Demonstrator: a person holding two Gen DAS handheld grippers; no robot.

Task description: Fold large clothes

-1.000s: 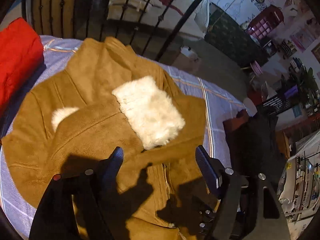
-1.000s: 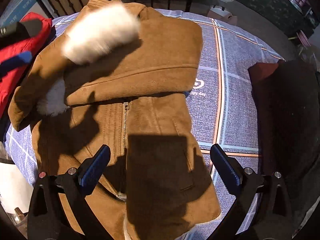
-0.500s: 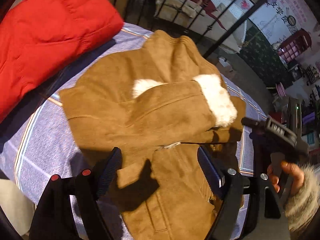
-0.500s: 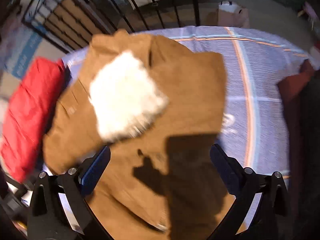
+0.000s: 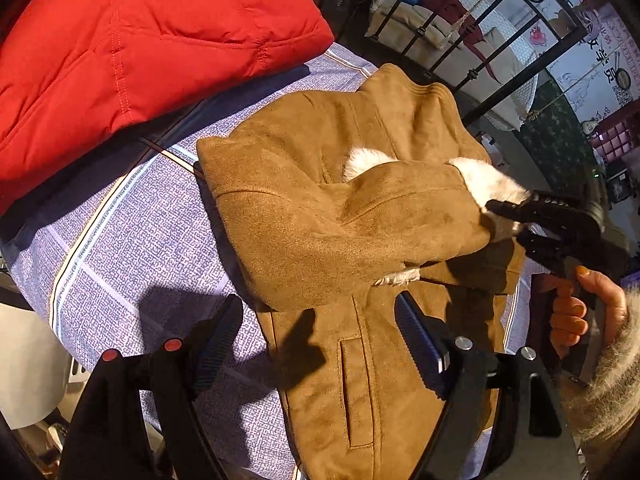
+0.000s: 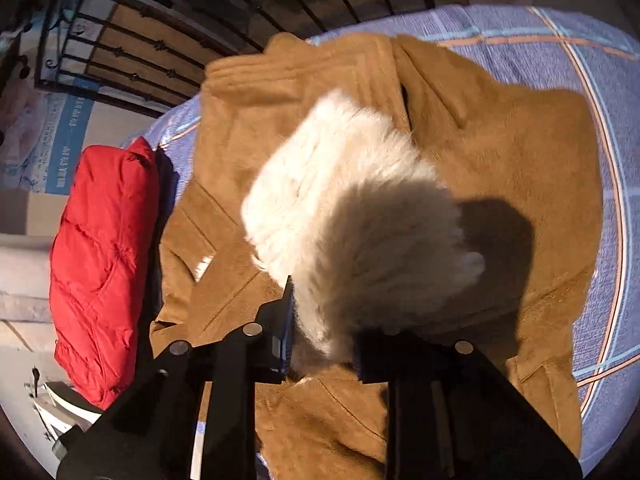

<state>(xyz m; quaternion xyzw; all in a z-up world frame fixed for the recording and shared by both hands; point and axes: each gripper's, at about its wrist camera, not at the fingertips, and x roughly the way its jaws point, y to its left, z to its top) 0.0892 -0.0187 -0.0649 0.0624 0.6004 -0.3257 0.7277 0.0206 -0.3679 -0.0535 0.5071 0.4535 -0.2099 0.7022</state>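
The right gripper (image 6: 320, 320) is clamped on the fluffy white fur cuff (image 6: 360, 216) of the tan suede jacket (image 5: 328, 216), which lies spread on the blue checked bedsheet (image 5: 132, 240) straight ahead of both tools. The left gripper (image 5: 320, 332) hovers with jaws wide apart, holding nothing, above the jacket's pocket edge. To do this well, I'd carry the cuff low across the chest, lay the sleeve flat and release only once it rests. A folded red puffer jacket (image 5: 140, 40) sits beyond, to the left gripper's left.
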